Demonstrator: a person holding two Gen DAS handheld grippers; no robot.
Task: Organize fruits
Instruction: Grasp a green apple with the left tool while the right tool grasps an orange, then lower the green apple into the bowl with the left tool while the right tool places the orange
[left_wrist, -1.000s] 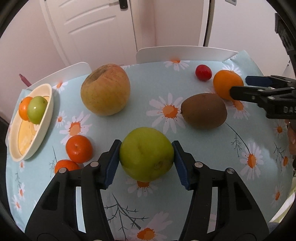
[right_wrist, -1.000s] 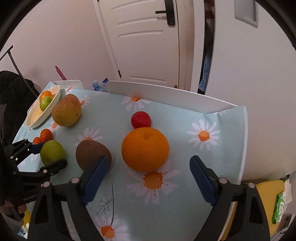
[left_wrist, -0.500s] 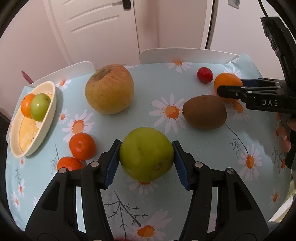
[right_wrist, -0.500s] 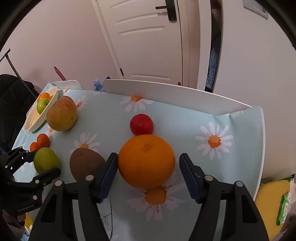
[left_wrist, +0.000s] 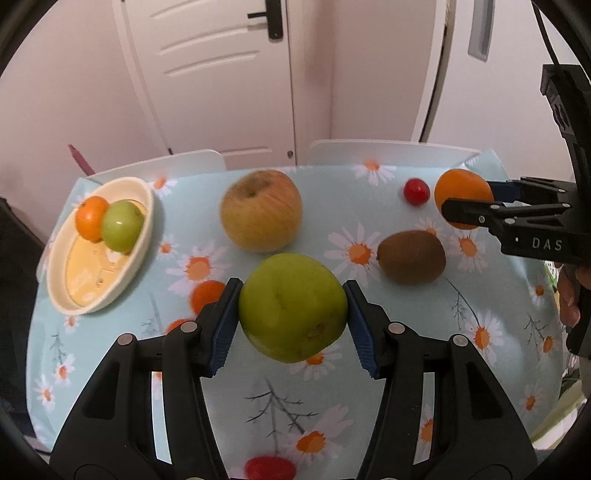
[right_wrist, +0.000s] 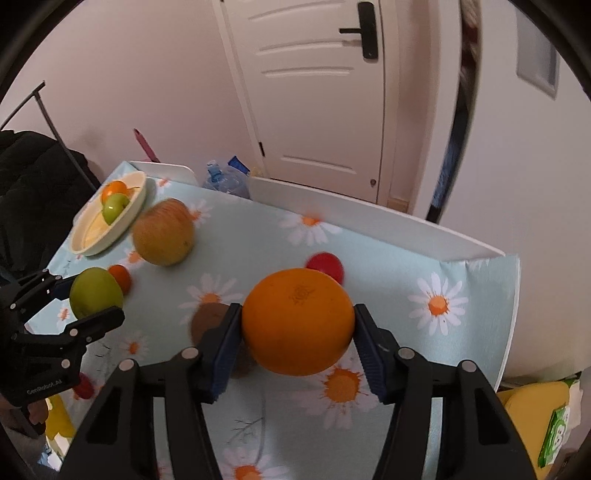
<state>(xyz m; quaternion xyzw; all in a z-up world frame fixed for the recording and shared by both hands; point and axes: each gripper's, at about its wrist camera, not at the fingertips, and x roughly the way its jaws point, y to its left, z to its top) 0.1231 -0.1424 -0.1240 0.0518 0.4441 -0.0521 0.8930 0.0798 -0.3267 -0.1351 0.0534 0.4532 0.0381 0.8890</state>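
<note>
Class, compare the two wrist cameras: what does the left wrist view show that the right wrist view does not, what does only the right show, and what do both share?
Only the left wrist view shows the kiwi unobstructed and a red fruit at the near table edge. Only the right wrist view shows a plastic bottle behind the table and a dark clothes rack. Both show the bowl, the large apple, the left gripper clamping the green apple, and the right gripper clamping the orange.

You are in a home: a small table with a light blue daisy-print tablecloth stands before a white panelled door with a black lever handle, between pale pink walls.
</note>
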